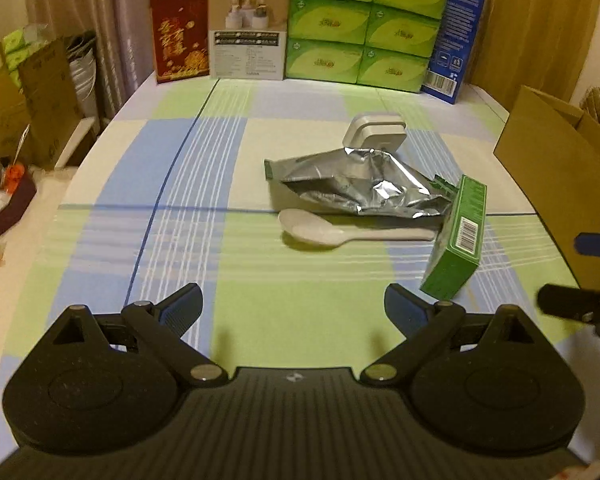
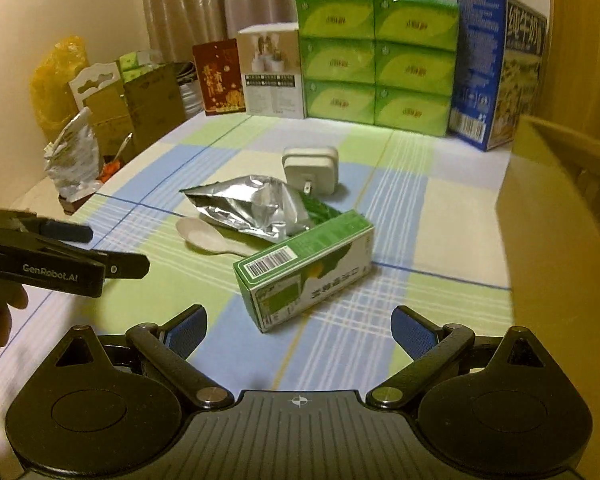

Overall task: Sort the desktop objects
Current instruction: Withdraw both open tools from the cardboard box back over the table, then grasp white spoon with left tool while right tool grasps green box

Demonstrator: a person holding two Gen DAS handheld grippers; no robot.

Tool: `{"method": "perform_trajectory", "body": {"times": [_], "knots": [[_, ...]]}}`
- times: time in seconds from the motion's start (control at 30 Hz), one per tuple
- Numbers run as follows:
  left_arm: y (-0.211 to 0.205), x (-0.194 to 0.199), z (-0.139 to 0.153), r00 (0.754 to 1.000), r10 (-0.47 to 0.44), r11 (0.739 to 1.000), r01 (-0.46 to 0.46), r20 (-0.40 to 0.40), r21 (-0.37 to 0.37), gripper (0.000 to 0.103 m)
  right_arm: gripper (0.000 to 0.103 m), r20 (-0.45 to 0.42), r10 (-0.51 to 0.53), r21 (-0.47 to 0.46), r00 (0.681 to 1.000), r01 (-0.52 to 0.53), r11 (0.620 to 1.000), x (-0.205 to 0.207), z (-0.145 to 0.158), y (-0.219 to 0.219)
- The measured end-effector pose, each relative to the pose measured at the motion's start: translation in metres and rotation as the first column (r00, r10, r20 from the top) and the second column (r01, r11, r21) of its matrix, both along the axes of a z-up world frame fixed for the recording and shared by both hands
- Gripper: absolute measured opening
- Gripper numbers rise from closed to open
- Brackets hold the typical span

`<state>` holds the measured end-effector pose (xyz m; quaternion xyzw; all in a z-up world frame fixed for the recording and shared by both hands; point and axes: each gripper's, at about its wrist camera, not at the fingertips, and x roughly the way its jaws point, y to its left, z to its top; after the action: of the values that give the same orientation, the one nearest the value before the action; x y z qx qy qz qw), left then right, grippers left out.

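Left wrist view: left tongs (image 1: 293,307) released, hovering empty over the checked counter (image 1: 180,200). Mid-frame cluster: foil pouch (image 1: 356,184), white spoon (image 1: 340,230) just in front of it, white charger (image 1: 374,132) behind it, green box (image 1: 456,240) tilted at right, resting on the pouch edge. Cardboard box (image 1: 560,184) fills the right edge. Right wrist view: right tongs (image 2: 299,331) released, empty, green box (image 2: 304,268) just ahead. Tissue packs (image 2: 376,60) stacked top centre against the curtain.
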<state>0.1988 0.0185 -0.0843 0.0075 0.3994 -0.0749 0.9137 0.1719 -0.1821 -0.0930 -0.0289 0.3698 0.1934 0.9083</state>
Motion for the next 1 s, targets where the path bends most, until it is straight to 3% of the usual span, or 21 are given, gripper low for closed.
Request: {"method": "perform_trajectory", "body": {"times": [0.17, 0.53, 0.73, 0.87, 1.0], "knots": [[-0.003, 0.021, -0.008, 0.997, -0.072, 0.994, 0.069, 0.024, 0.089, 0.095, 0.096, -0.022, -0.019, 0.019, 1.0, 0.02, 1.0, 0.017, -0.018, 0.014], [0.002, 0.062, -0.038, 0.988, -0.154, 0.984, 0.153, 0.007, 0.091, 0.089, 0.09, -0.004, -0.038, 0.015, 0.999, 0.038, 0.999, 0.043, -0.037, 0.033], [-0.002, 0.072, -0.046, 0.981, -0.194, 0.978, 0.192, 0.025, 0.086, 0.086, 0.069, -0.004, -0.049, 0.004, 0.999, 0.049, 0.999, 0.045, -0.041, 0.026], [-0.008, 0.079, -0.05, 0.97, -0.239, 0.969, 0.236, 0.04, 0.074, 0.075, 0.048, -0.021, -0.078, 0.003, 0.997, 0.079, 0.997, 0.039, -0.038, 0.014], [-0.015, 0.082, -0.053, 0.953, -0.299, 0.953, 0.295, 0.058, 0.069, 0.073, 0.038, -0.034, -0.124, 0.004, 0.992, 0.125, 0.992, 0.033, -0.036, -0.001]]}}
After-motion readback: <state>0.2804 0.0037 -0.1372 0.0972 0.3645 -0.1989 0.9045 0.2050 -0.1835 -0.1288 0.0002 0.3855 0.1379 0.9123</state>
